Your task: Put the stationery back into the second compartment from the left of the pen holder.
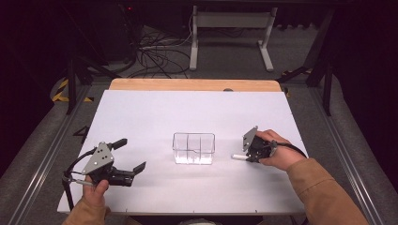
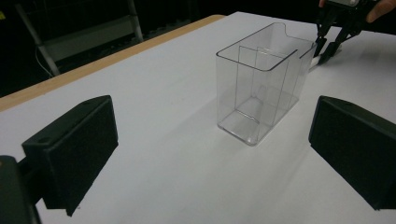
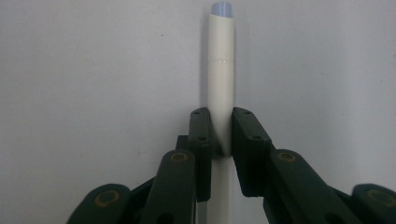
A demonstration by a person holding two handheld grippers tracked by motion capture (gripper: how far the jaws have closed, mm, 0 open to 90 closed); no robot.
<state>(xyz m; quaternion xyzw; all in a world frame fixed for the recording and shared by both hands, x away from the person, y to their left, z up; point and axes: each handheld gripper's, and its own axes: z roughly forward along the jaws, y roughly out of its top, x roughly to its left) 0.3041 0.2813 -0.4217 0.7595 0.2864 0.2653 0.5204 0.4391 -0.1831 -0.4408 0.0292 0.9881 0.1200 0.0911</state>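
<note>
The right gripper view shows the right tool clamped on a white pen, lying on the worktop pointing toward the clear box; the left tool stands wide.

Left gripper gapes (low) — right gripper clamped.

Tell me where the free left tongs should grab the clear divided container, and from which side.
Take the clear container by its two long outer walls, near the rim, coming down from above. It stands upright with its mouth open, and its long sides are flat and parallel. The left tongs stand open, seemingly wide enough. Its walls are thin and look slick, so squeeze gently.
</note>
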